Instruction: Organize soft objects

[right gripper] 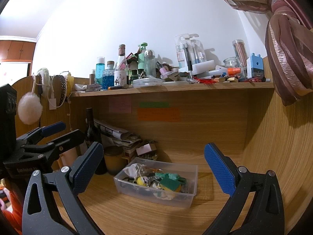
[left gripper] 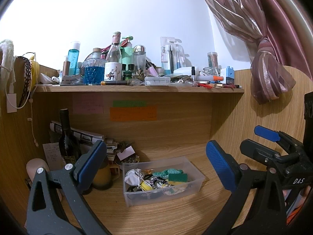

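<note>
Left gripper (left gripper: 156,164): jaws spread wide, holding nothing, above desk.
Right gripper (right gripper: 154,168): jaws spread wide, holding nothing; side by side with the left.
Desk (left gripper: 166,219): bare wood in front of bin; side wall close on right.
Clear bin (left gripper: 195,184): ahead, between both grippers' fingers, not touched.
Soft objects: green sponge (left gripper: 177,177), white cloth (left gripper: 131,176), teal fabric (left gripper: 169,171) piled inside bin.
Left of bin: amber jar (left gripper: 101,176), dark wine bottle (left gripper: 68,145), papers behind.
Shelf (left gripper: 137,88): overhead, crowded with bottles.
</note>
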`<state>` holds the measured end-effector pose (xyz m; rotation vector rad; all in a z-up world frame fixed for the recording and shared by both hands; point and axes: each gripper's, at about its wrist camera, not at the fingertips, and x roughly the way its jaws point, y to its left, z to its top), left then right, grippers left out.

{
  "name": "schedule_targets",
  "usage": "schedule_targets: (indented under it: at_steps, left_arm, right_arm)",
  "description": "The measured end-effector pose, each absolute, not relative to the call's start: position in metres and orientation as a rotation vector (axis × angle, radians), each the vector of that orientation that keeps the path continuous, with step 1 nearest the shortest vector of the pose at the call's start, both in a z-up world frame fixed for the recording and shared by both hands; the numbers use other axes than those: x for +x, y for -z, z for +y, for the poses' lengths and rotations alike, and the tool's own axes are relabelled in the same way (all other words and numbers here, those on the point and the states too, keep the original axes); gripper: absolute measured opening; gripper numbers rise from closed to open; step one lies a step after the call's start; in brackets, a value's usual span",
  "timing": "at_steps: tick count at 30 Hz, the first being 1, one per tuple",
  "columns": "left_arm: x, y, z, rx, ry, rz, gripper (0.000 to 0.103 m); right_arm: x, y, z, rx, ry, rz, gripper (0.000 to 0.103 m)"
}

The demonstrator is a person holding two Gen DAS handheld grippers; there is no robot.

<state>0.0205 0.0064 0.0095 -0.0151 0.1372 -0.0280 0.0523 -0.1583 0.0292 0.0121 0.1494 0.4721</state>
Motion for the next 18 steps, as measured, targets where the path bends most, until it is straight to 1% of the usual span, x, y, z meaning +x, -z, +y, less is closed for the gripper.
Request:
schedule_targets:
  at_steps: [18]
  left_arm:
    - [0.0251,-0.0095,0.0035,-0.021,0.039,0.158,0.103]
  right_arm:
    - [0.0599,-0.0274,-0.1576,0.005,-0.473,0.157,0.103]
